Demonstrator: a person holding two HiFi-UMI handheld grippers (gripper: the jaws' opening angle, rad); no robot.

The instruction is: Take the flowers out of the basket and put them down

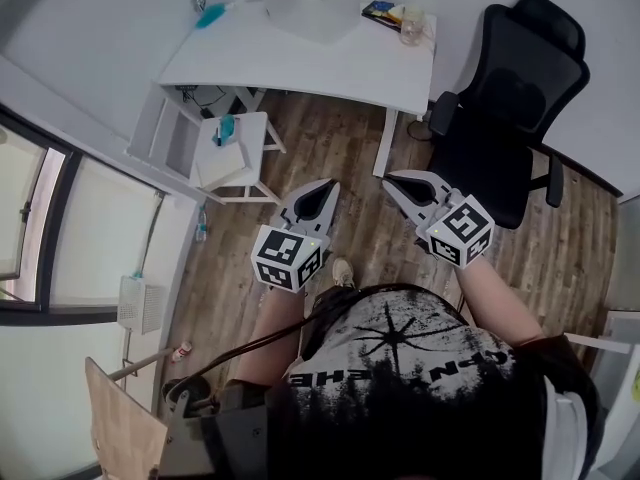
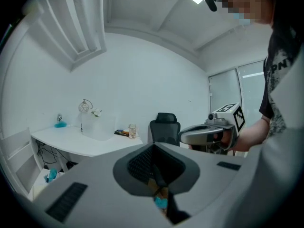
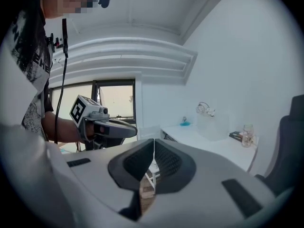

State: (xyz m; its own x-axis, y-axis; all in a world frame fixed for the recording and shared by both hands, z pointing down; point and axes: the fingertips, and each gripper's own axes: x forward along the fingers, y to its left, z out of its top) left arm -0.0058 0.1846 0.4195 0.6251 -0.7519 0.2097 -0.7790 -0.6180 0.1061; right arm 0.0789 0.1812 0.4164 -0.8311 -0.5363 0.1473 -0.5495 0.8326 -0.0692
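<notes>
wood floor runs under a white surface (image 1: 300, 58) at the far side, with a black office chair (image 1: 500, 118) to its right. the white flowers (image 2: 97, 112) sit far back on that surface, beside a round wire frame (image 2: 84, 106). well apart from them, the left claw (image 1: 330, 186) and right claw (image 1: 388, 180) hang side by side over the floor, each pressed together on nothing.
</notes>
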